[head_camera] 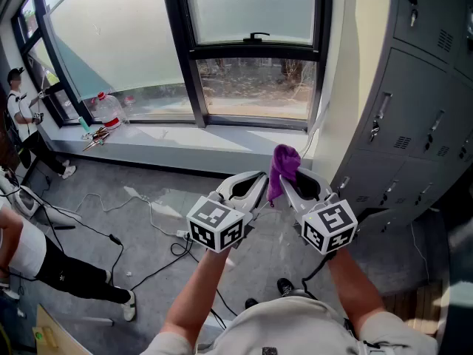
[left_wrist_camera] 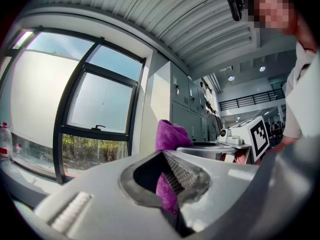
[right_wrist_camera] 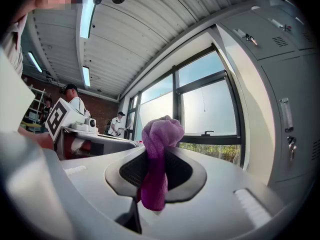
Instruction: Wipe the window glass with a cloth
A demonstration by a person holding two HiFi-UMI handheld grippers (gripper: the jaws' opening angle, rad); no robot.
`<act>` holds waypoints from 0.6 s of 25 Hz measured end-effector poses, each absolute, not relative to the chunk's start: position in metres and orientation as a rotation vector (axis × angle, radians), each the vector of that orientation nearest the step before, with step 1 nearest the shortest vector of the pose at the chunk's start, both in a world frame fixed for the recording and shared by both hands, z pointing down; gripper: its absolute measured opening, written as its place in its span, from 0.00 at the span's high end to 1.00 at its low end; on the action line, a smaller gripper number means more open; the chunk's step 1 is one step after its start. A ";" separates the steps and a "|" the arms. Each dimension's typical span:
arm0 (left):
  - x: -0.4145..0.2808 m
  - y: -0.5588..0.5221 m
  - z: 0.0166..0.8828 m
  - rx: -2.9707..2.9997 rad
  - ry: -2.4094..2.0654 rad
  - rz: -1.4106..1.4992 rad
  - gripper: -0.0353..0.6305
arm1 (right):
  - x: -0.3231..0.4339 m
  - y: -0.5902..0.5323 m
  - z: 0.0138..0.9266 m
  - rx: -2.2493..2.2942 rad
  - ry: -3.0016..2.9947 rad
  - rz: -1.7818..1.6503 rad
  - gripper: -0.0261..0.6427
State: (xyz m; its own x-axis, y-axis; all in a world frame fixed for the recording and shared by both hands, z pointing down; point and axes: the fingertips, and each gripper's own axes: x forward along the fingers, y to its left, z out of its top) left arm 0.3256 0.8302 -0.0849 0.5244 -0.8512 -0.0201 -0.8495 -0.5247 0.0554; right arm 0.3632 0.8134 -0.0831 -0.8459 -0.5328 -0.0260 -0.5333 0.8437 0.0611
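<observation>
A purple cloth [head_camera: 284, 163] is bunched between my two grippers, which are held tip to tip in front of me, well short of the window glass [head_camera: 251, 9]. My right gripper [head_camera: 288, 181] is shut on the cloth; in the right gripper view [right_wrist_camera: 152, 184] the cloth [right_wrist_camera: 161, 134] bulges above the jaws and its tail hangs below. My left gripper [head_camera: 262, 181] pinches the same cloth's lower part; the left gripper view [left_wrist_camera: 169, 191] shows the cloth [left_wrist_camera: 170, 134] against the ribbed pad. The window handle [head_camera: 256, 35] sits on the frame bar.
A grey sill [head_camera: 185, 145] runs under the window and holds a plastic bottle [head_camera: 109, 109] and small tools [head_camera: 96, 137]. Grey lockers [head_camera: 421, 109] stand at the right. A person [head_camera: 22, 117] stands at the far left. Cables [head_camera: 148, 220] lie on the floor.
</observation>
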 end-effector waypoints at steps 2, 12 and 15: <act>0.322 0.832 -0.084 2.712 -1.503 -0.071 0.94 | 0.359 0.814 -0.083 -0.878 3.009 0.113 0.81; 0.303 0.826 -0.072 2.690 -1.483 -0.077 0.94 | 0.341 0.808 -0.079 -0.887 3.003 0.084 0.80; 0.297 0.814 -0.068 2.680 -1.489 -0.075 0.94 | 0.338 0.794 -0.074 -0.888 3.007 0.069 0.80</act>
